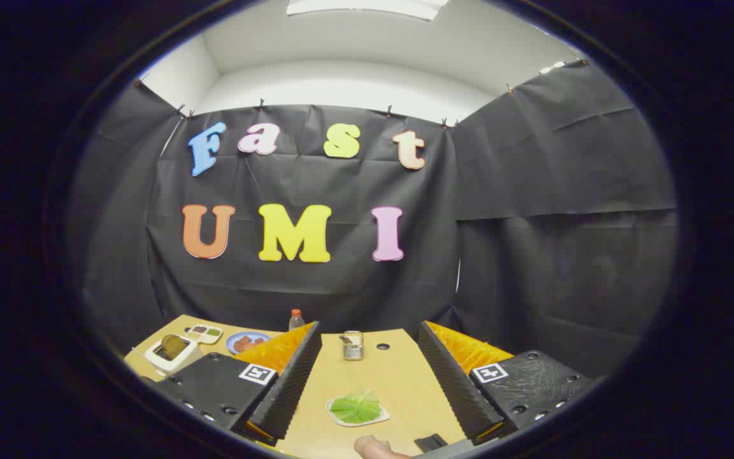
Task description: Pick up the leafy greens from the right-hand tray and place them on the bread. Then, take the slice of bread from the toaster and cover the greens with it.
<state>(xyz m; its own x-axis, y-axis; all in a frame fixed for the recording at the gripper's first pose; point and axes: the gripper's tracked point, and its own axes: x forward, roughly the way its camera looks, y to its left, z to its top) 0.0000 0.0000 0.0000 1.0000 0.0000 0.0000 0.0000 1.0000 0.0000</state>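
The gripper [367, 382] hangs above the table [399, 376] with its 2 fingers spread wide and nothing between them but bare tabletop. The greens [355, 407] lie on a white tray [335, 417] low between the fingers, nearer the left one, and untouched. Whether the pale slab under the leaf is a tray or the bread itself I cannot tell, so how far the task has got is hard to judge.

Beyond the left finger stands the toaster [171, 352] with a slice [173, 345] poking out of it. Further out on that side are a small tray [204, 333] and a blue plate [247, 342], with a bottle [295, 319] behind. A metal can [353, 345] stands ahead of the fingers, well apart from the greens.

Risks, as I judge them:
1. The leaf is thin and lies flat. Fingers coming down this wide could close on the tray's rim as well and drag or tip it.
2. A shallow pinch may catch only an edge, and the leaf would tear or slip out on the lift.
3. The greens sit off-centre, so a straight descent could put the left finger on top of them.
4. Swinging left for the slice, the wide fingers could knock the toaster.
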